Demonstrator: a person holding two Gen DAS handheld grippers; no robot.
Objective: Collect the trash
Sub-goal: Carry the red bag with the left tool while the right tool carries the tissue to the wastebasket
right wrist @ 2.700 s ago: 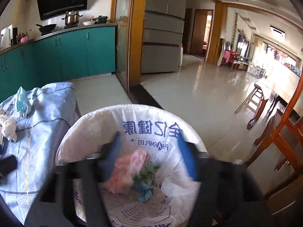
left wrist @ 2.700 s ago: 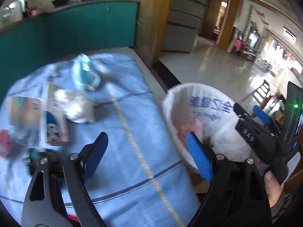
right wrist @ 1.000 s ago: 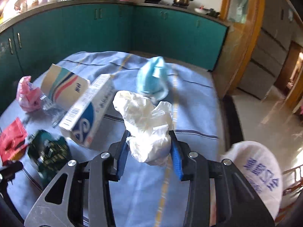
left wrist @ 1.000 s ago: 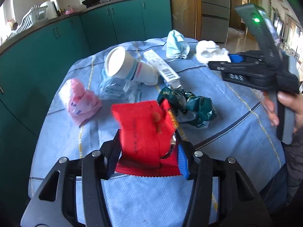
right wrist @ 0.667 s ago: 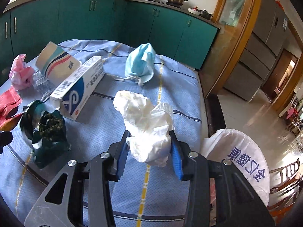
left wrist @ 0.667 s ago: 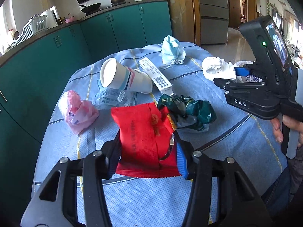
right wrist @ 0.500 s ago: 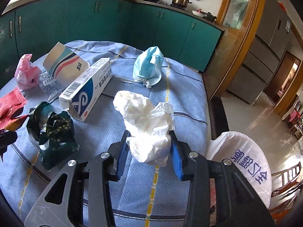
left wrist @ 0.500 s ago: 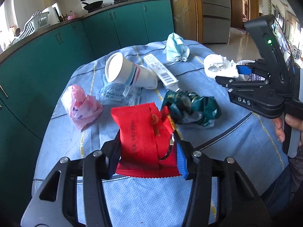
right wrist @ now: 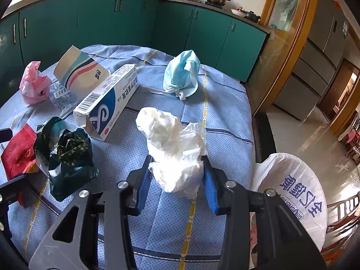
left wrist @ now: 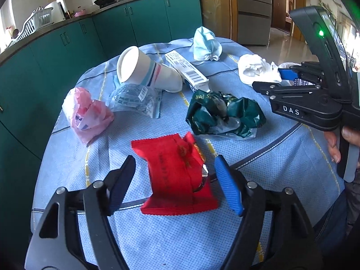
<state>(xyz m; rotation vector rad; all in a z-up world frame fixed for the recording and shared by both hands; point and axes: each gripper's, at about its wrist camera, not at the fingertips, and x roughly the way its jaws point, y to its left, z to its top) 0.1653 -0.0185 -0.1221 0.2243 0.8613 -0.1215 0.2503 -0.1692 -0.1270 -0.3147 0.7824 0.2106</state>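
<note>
Red wrapper (left wrist: 177, 175) lying between the pads of the left claw (left wrist: 174, 181), jaws opening, neither pad pressing on it; whether resting on the blue-clothed tabletop (left wrist: 180, 243) or just above it, not clear. Crumpled white tissue (right wrist: 177, 155) sitting pinched between the blue pads of the right claw (right wrist: 177, 184), raised over the cloth and heading, by the look of it, toward the white bin bag (right wrist: 290, 193) at the tabletop's edge.

Judging progress: barely under way on this side. Nothing of the bag's contents showing clearly from here, so no telling how much is already in. Still waiting on the cloth: green foil wrapper (left wrist: 225, 117) near the middle, pink plastic bag (left wrist: 87, 117) toward the far left edge, clear film packet (left wrist: 135, 100) just beside a tipped paper cup (left wrist: 144, 72), a long carton (left wrist: 186, 70) touching the cup, and a bunched blue face mask (left wrist: 205, 43) at the far side.

Remaining, then: dropping the tissue in the bag, regripping the red wrapper, and clearing six more pieces.
</note>
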